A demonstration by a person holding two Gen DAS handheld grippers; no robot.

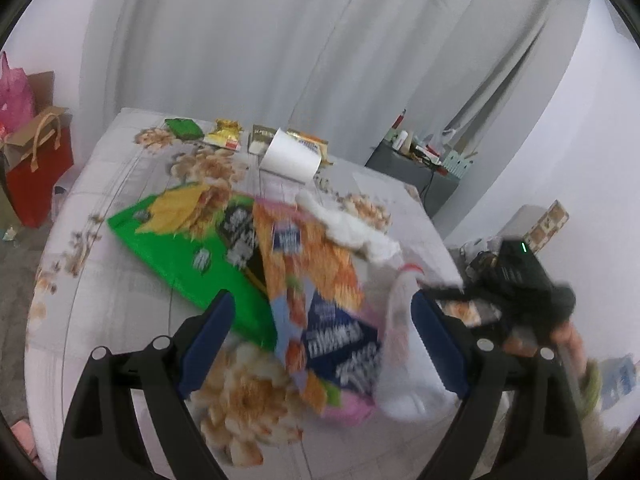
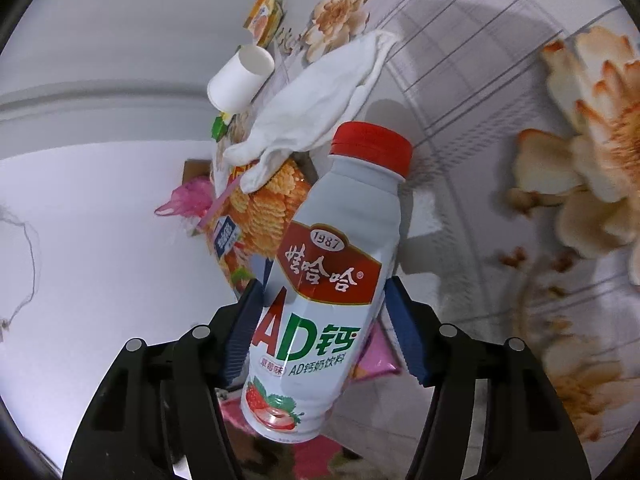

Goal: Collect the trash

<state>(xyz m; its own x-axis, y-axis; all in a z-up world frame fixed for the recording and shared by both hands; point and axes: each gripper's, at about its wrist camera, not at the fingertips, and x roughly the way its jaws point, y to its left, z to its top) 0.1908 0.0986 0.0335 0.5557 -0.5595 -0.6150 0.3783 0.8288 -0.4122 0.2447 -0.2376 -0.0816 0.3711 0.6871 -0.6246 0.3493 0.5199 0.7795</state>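
Floral bedsheet (image 1: 120, 300), green packet (image 1: 180, 248), paper cup (image 1: 290, 156), crumpled tissue (image 1: 356, 228)

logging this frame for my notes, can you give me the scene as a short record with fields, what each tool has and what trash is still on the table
right tool: shut on white plastic milk-drink bottle with red cap
left tool: open, holding nothing, above snack bags
surface: table with floral cloth
trash on it: green snack bag; orange-and-blue snack bag; crumpled white tissue; white paper cup on its side
blur: left view smeared
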